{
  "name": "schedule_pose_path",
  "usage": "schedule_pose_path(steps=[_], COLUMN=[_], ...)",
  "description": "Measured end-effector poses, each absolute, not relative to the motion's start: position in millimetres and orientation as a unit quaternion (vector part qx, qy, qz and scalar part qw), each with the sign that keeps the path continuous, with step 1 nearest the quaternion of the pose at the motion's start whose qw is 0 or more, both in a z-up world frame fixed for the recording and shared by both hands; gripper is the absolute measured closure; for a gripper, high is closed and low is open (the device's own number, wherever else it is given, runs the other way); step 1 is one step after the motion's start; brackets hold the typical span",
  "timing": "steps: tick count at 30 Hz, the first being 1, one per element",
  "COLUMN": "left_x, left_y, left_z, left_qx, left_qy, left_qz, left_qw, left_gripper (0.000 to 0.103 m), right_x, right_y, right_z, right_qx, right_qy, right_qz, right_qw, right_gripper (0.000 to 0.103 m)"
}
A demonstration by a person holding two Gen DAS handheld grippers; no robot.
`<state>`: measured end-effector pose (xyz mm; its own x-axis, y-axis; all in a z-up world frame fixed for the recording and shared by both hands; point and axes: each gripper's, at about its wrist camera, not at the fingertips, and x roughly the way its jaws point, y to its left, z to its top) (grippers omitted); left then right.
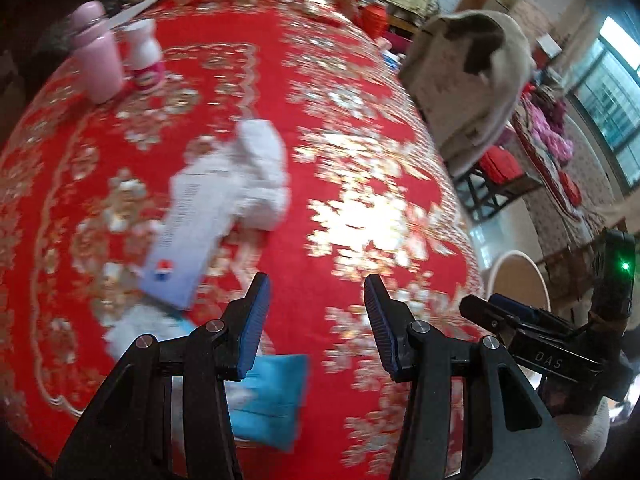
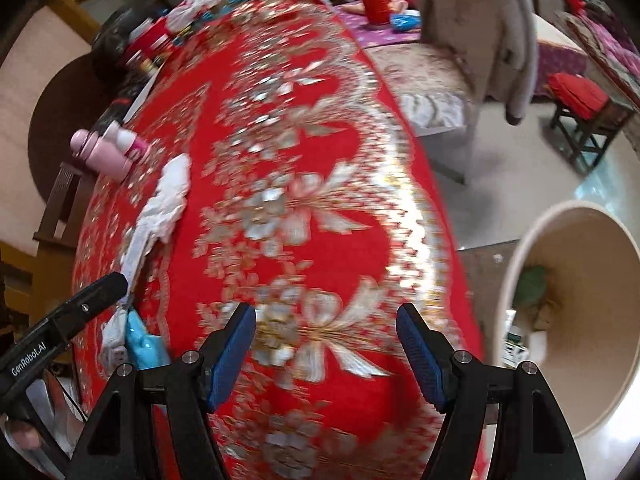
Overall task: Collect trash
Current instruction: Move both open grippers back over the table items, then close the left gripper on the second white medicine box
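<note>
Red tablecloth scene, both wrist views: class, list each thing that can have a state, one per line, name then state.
left gripper: open, empty, over the cloth.
right gripper: open, empty.
white carton: lying flat on the red tablecloth.
crumpled tissue: lying against the carton's far end.
blue packet: flat, near the table edge.
pink bottle: upright, capped.
white bottle: upright, capped.
bin: open, some rubbish inside.
</note>
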<state>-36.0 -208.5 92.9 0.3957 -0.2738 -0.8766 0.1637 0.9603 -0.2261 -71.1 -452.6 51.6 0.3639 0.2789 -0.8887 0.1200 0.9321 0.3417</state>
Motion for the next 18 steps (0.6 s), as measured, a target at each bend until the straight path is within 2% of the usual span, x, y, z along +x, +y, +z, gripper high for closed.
schedule_pose_path(steps=[9, 18], left_x=[-4, 22], left_y=[-148, -150], left_z=[71, 46], left_qx=[-0.068, -0.011], left_qy=[0.558, 0.571], left_qz=[-0.100, -0.118], left_qw=[0.821, 0.812], left_gripper=[0.053, 0.053], right_x=[-52, -41], right_y=[-406, -393], right_z=[50, 45], right_qx=[0.158, 0.166], right_qy=[0.569, 0.573], right_qz=[0.071, 0.057], right_qw=[0.804, 0.800], right_gripper=[0.033, 0.033])
